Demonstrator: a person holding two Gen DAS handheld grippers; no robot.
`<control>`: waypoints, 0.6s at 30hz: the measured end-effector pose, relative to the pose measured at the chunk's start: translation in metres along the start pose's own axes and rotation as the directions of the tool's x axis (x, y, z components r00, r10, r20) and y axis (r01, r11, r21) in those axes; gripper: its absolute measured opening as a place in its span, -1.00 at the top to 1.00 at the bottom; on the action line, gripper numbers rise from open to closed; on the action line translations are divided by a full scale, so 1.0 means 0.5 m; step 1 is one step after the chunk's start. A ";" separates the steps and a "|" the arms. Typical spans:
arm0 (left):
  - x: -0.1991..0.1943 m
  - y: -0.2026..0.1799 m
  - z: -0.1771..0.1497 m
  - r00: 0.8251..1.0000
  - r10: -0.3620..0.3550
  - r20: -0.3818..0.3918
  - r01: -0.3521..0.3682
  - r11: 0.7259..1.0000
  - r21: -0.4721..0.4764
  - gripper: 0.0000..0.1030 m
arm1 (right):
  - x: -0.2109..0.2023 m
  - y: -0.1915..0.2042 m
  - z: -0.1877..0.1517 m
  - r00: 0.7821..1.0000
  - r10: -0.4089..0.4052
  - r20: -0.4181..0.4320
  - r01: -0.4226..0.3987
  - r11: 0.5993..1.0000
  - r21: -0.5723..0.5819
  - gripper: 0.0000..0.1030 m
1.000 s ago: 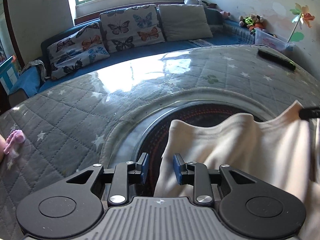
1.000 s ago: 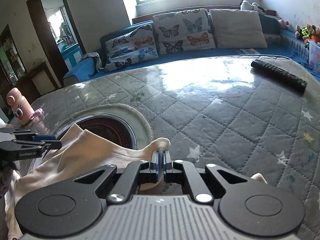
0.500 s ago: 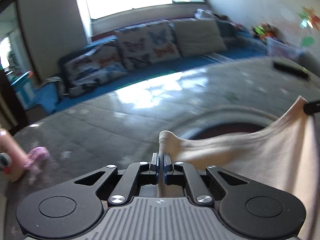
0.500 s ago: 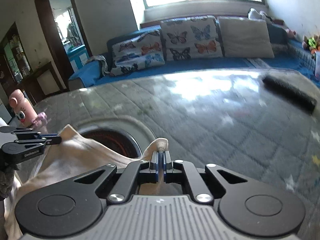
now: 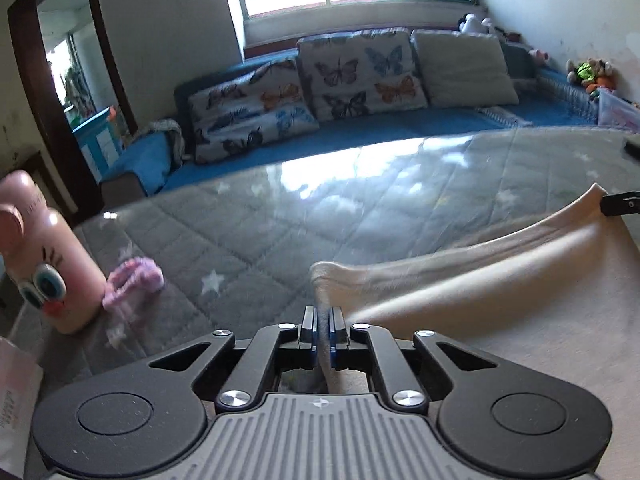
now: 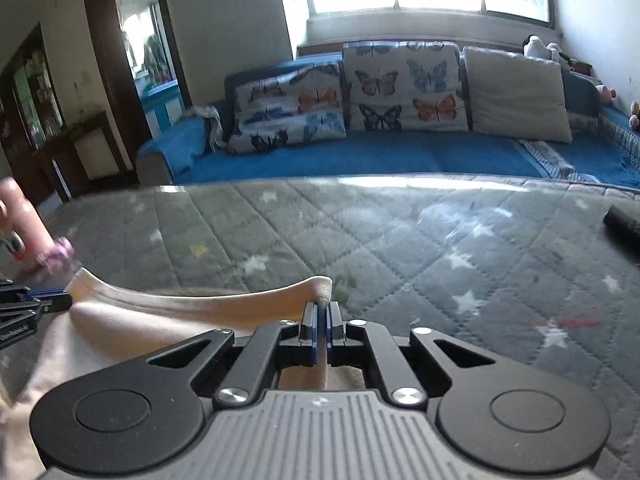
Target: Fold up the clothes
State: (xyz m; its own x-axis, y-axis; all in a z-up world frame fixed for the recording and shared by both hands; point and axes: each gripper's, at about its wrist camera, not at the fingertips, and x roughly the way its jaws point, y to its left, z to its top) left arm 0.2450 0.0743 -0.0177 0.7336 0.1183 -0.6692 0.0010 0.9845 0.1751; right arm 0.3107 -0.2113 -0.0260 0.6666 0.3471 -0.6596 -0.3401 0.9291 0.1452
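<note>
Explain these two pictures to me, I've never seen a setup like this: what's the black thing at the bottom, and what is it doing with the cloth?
Each picture comes from a camera mounted on a hand-held two-finger gripper; a person carries one in each hand. The black shape below is the gripper itself. One view looks along the left gripper, the other along the right gripper. Both are pinched on corners of one cream garment, stretched between them above a grey quilted star-pattern cover. The left jaws have just been moving, cloth between them. Also there: a pink cartoon-face bottle, a small pink fabric item and a dark remote.
</note>
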 end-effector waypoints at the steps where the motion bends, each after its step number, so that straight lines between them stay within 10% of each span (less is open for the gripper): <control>1: 0.000 0.002 -0.002 1.000 -0.003 0.002 0.003 1.000 -0.003 0.81 | 0.009 0.001 -0.002 1.000 -0.006 -0.011 0.006 1.000 -0.006 0.93; 18: -0.177 -0.037 -0.076 0.988 -0.147 0.040 0.145 0.988 0.058 0.75 | -0.047 0.076 -0.019 0.993 0.113 -0.043 -0.117 0.988 -0.099 0.77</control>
State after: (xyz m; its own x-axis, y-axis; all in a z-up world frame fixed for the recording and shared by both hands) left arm 0.1543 0.0507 0.0108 0.7522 -0.0333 -0.6581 0.1470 0.9820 0.1183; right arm 0.2757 -0.1854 -0.0120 0.5948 0.4445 -0.6698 -0.4796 0.8649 0.1481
